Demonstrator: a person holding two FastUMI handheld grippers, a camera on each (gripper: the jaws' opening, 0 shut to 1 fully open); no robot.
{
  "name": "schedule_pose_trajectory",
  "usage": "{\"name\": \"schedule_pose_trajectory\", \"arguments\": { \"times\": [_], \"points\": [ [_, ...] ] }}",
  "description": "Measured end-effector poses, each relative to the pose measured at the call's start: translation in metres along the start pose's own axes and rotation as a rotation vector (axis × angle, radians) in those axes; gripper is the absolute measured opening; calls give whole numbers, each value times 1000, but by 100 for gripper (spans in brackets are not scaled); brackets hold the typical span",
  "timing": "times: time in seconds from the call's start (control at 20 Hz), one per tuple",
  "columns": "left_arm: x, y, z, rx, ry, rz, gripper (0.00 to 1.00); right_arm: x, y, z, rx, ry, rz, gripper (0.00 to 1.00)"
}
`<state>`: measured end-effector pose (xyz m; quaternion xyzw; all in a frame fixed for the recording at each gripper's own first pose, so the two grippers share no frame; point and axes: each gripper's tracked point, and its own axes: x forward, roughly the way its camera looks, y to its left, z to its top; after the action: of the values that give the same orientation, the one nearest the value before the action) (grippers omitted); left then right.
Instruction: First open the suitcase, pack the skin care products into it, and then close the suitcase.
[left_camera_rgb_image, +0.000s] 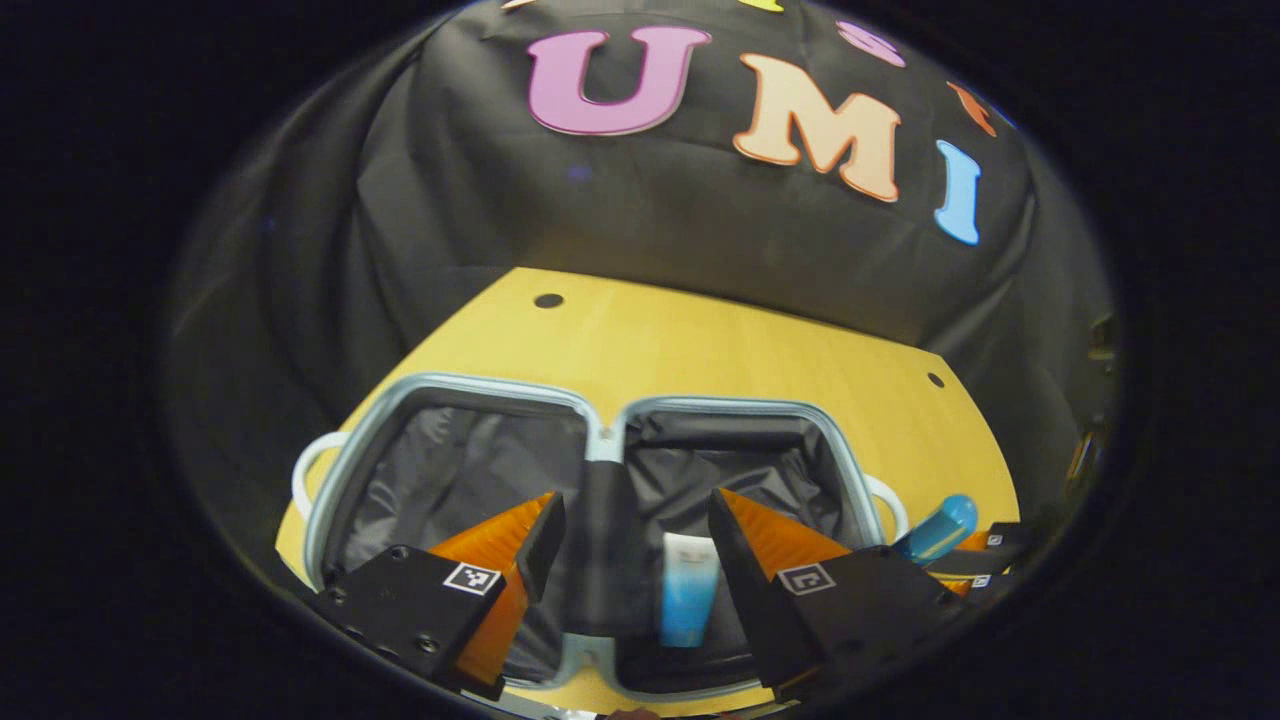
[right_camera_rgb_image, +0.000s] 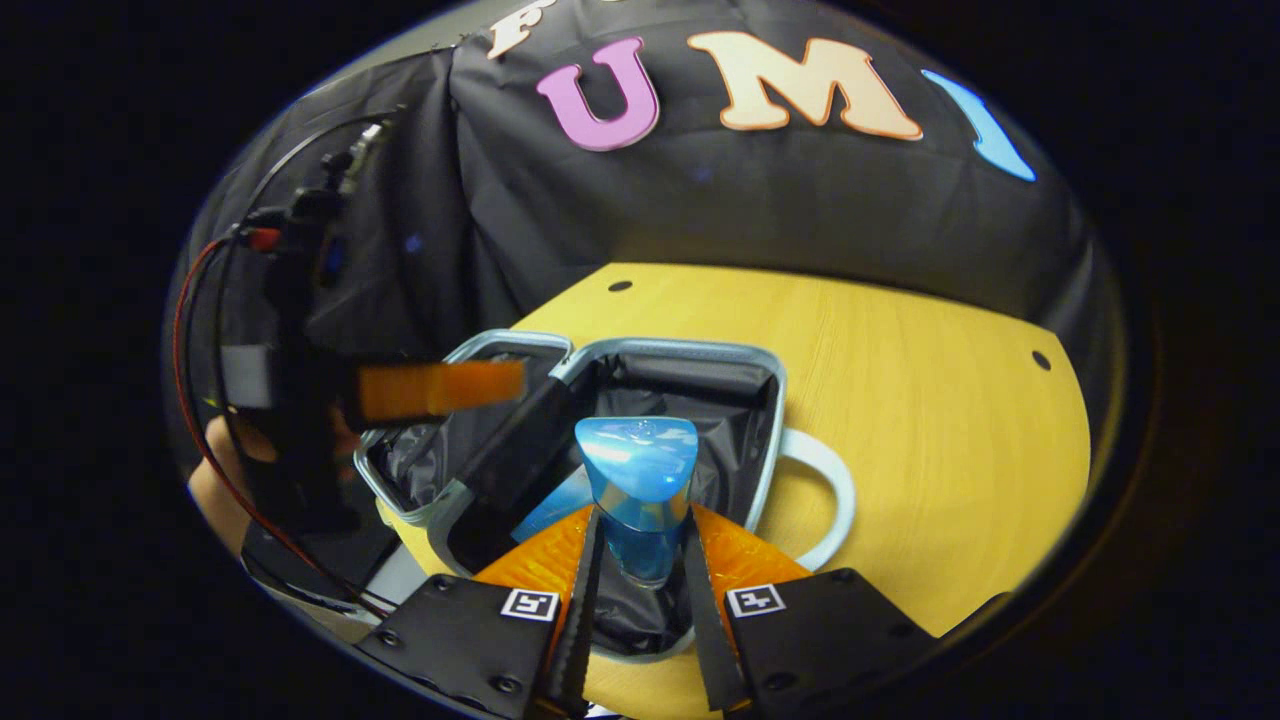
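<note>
The suitcase (left_camera_rgb_image: 600, 440) lies open flat on the table, with a pale blue rim and dark lining in both halves. A blue and white tube (left_camera_rgb_image: 688, 600) rests in its right half. My left gripper (left_camera_rgb_image: 635, 510) hovers open over the hinge, nothing between its orange fingers. My right gripper (right_camera_rgb_image: 642, 515) is shut on a blue bottle (right_camera_rgb_image: 640, 470), held upright above the suitcase's (right_camera_rgb_image: 765, 400) right half. That bottle (left_camera_rgb_image: 940, 528) and the right gripper (left_camera_rgb_image: 985, 560) appear at the suitcase's right edge in the left gripper view. A tube (right_camera_rgb_image: 555, 505) lies below, partly hidden.
The yellow wooden table (right_camera_rgb_image: 930, 400) stretches bare behind and to the right of the suitcase, with small dark holes (left_camera_rgb_image: 548, 300). White suitcase handles (right_camera_rgb_image: 825, 500) stick out at each side. The left gripper (right_camera_rgb_image: 440, 388) and the hand (right_camera_rgb_image: 215, 480) holding it are at the left.
</note>
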<state>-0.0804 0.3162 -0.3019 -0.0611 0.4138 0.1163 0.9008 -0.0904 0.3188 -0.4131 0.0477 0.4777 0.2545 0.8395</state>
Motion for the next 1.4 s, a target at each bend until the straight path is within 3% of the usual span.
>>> {"name": "schedule_pose_trajectory", "arguments": {
  "times": [0.15,0.4,0.55,0.6,0.65,0.7,0.8,0.9,1.4],
  "points": [
    [-6,51,2,-25,3,60,85,18,6,-21,65,66,-17,46],
    [-8,115,-2,-67,12,131,85,42,9,-5,128,39,-73,43],
    [-10,143,-3,-85,6,169,85,50,6,11,115,4,-104,49],
    [-11,152,-8,-91,8,181,85,51,7,19,107,-26,-106,45],
    [-11,164,-9,-95,11,196,85,48,8,29,97,-52,-110,55],
    [-10,177,-10,-99,12,213,85,49,6,33,82,-73,-121,74],
    [-10,202,-10,-102,16,244,84,45,4,43,59,-103,-142,75],
    [-8,229,-8,-109,19,281,85,42,2,49,53,-120,-159,89],
    [29,287,-54,-152,211,293,83,19,1,89,-9,-227,-227,92]
  ]
}}
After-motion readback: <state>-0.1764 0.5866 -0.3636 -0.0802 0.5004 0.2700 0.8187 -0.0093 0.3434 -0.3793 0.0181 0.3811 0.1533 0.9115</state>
